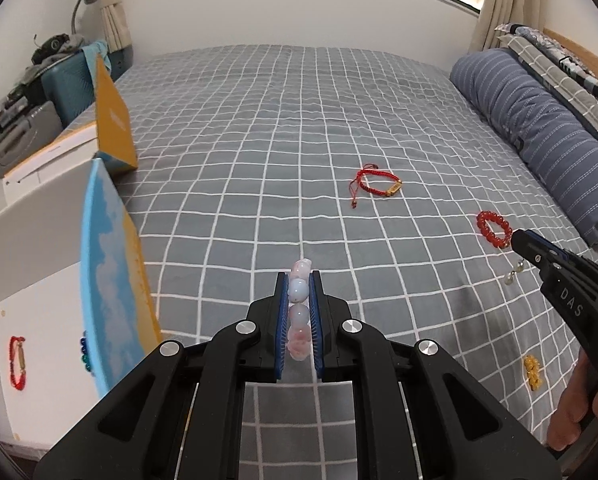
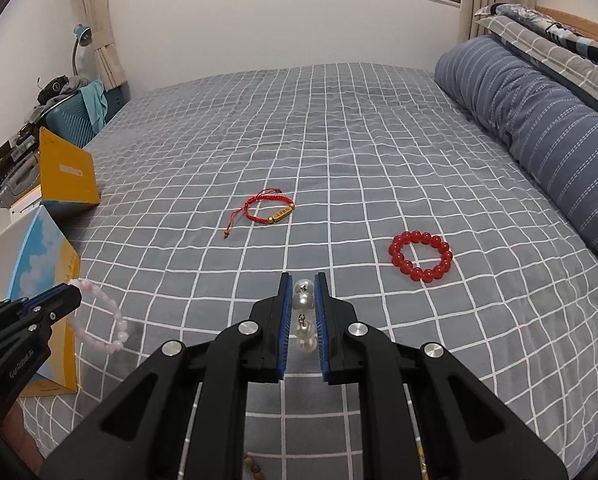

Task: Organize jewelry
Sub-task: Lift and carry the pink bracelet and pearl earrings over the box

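Note:
My left gripper [image 1: 299,276] is shut on a pale pink bead bracelet [image 1: 299,292], which hangs as a loop [image 2: 99,320] above the grey checked bed [image 1: 259,160]. My right gripper [image 2: 303,277] is shut on a pearl piece [image 2: 303,302], whose pearls dangle [image 1: 513,276] just past its tip in the left wrist view. Lying on the bed are a red bead bracelet [image 2: 421,256], a red cord bracelet with a gold tube [image 2: 269,210] and a small yellow bead piece [image 1: 533,372]. An open white box [image 1: 39,320] on the left holds a red cord bracelet [image 1: 17,362] and coloured beads [image 1: 84,354].
The box's sky-blue flap [image 1: 103,280] stands up beside my left gripper, with a yellow flap [image 1: 113,120] farther back. A rolled blue striped quilt [image 2: 539,128] lines the right side. Brown wooden beads [image 2: 253,466] show under my right gripper. A teal suitcase [image 1: 71,88] stands at the far left.

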`<state>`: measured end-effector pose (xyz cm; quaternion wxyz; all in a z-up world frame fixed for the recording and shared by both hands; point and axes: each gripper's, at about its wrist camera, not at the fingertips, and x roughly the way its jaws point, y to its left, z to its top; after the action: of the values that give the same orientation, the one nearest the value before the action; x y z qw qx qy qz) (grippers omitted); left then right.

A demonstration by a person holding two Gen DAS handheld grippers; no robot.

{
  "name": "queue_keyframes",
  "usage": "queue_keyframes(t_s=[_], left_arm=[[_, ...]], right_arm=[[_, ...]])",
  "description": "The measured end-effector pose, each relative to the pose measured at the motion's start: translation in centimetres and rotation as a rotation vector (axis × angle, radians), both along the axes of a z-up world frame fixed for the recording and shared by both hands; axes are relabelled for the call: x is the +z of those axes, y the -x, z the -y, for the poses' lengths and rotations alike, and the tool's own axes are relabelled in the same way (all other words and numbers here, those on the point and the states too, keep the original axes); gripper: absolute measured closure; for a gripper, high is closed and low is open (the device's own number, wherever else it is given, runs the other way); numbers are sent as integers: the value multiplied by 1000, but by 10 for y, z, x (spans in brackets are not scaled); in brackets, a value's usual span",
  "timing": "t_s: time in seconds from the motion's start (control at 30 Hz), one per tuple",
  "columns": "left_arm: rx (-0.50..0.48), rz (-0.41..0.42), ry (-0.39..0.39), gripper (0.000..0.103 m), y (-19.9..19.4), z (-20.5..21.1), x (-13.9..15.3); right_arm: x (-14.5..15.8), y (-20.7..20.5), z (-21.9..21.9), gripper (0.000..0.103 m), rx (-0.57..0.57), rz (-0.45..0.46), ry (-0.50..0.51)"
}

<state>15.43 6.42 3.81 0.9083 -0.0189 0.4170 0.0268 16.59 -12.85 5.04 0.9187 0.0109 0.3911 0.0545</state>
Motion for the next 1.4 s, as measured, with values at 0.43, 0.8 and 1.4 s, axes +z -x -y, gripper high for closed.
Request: queue_keyframes(t_s=[0.43,0.8,1.4], left_arm=[[38,13,-14,93,23,-5,18],[56,45,-17,93,46,-12,42],[113,99,-16,93,80,-51,76]], right_arm=[[23,19,-17,92,18,-11,12],[46,37,-29,92,25,9,1],[83,66,-71,92,73,47,-7]])
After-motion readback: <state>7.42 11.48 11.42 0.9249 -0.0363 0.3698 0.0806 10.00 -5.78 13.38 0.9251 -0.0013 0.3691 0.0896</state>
